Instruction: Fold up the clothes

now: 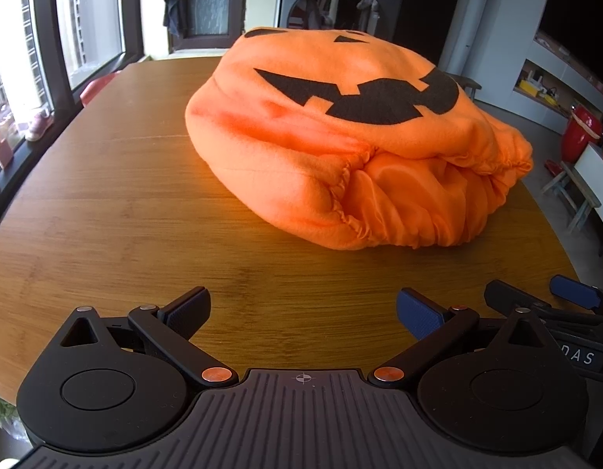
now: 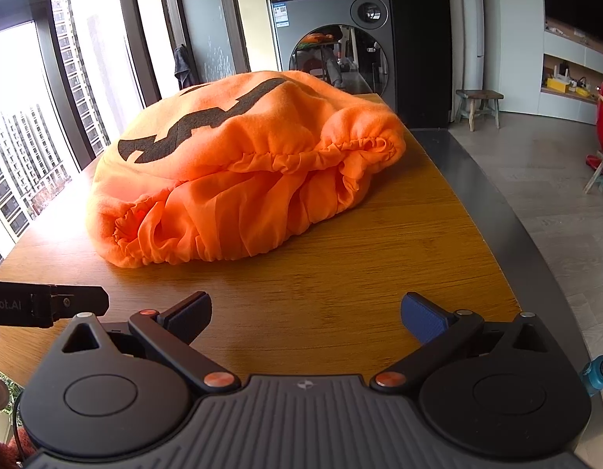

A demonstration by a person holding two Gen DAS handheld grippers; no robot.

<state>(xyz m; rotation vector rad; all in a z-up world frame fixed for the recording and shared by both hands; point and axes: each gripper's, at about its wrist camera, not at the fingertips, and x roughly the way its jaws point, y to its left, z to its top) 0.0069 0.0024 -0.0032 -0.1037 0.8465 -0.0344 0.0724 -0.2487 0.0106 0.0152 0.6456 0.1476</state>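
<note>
An orange pumpkin costume (image 1: 340, 136) with a black jack-o'-lantern face lies puffed up on the wooden table (image 1: 125, 203). Its gathered elastic hem opening faces me, showing thin orange lining. In the right wrist view the costume (image 2: 243, 164) sits ahead and slightly left. My left gripper (image 1: 303, 312) is open and empty, low over the table a short way in front of the costume. My right gripper (image 2: 305, 314) is open and empty, also short of the hem. The right gripper's fingers (image 1: 575, 297) show at the left wrist view's right edge.
The table's right edge (image 2: 496, 203) is dark-rimmed, with floor beyond. A washing machine (image 2: 332, 39) stands behind the table. Large windows (image 2: 36, 117) run along the left. A wooden stool (image 2: 479, 105) and a red object (image 1: 582, 133) stand on the floor to the right.
</note>
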